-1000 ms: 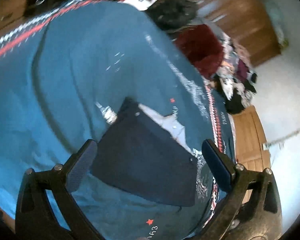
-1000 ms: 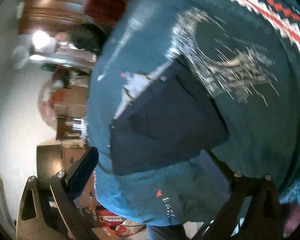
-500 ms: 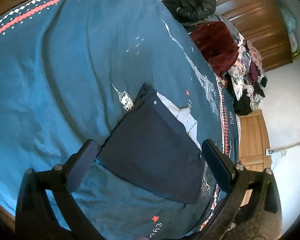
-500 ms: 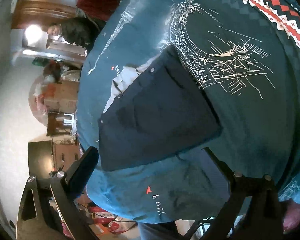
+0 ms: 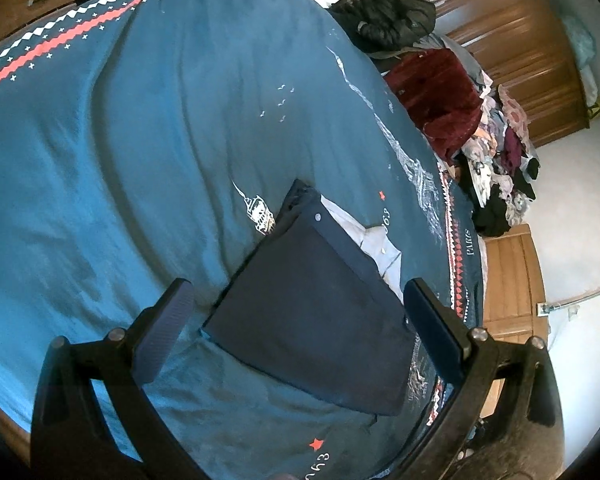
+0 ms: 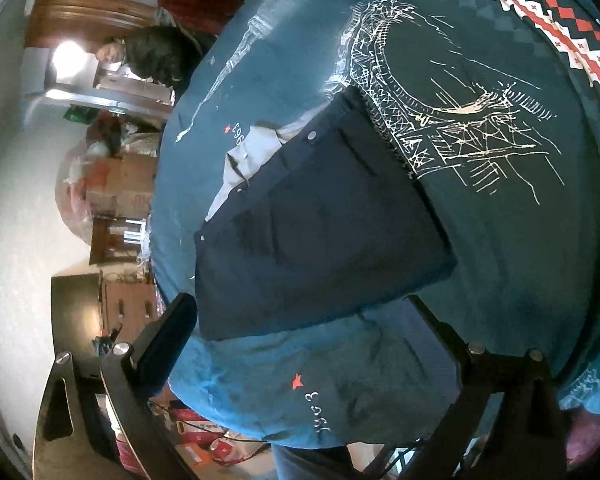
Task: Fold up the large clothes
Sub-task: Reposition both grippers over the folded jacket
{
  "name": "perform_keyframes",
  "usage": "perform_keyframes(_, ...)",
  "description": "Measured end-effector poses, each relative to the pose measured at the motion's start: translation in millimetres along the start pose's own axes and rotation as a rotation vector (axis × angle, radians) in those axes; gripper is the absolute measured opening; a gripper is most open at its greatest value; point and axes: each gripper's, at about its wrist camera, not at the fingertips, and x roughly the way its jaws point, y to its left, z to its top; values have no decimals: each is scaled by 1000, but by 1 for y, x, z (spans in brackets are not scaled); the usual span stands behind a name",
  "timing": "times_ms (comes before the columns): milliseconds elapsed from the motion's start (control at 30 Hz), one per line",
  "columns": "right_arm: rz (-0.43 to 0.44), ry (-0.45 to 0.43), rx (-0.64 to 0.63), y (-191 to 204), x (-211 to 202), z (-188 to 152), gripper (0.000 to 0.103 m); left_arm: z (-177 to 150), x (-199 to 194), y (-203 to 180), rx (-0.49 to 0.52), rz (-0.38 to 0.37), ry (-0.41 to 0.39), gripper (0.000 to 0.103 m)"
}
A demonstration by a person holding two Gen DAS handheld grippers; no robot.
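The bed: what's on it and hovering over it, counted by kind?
Folded navy garment: 1
Teal printed bedspread: 1
Heap of unfolded clothes at the far edge: 1
Open tool, left and right: 2
Total: 5

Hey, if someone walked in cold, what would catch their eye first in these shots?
A folded navy garment lies on a teal bedspread, framed by both sets of open jaws. White landmark sketches spread across the spread beside it, and a heap of clothes sits beyond the bed by a wooden wardrobe.
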Motion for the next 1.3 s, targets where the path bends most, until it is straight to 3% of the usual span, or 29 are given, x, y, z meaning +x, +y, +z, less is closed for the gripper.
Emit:
perform_keyframes(100,4,-2,-2,0,-1,0,103,-2,6,-3,27,28,3,102)
perform_keyframes(167,8,-20,3,-3,-5,-1,103,-11,16,-16,97,46,15,102)
perform_keyframes(300,-70,-86,-86,0,-17,-18,103,-48,41,-32,177,-93,72,102)
perform_keyframes(400,-110,-135,-261,13,-25,-53,103,-75,43,-8,162,-190,48,102)
perform_keyframes(533,-263,-213,-501,18,-17,-120,103,-105,48,58,147,-110,-29,102)
perform_keyframes(600,-316,-231,-593,16,-3,-150,103,-117,54,79,131,-104,-38,100)
perform_keyframes(733,-301,-181,-626,6,27,-183,101,-126,60,82,165,-123,-49,95)
perform_keyframes(867,-273,-152,-617,10,49,-191,100,-124,84,76,178,-87,-11,85)
perform_keyframes(1300,-224,-148,-661,62,84,-160,100,-110,118,63,183,-39,-89,84)
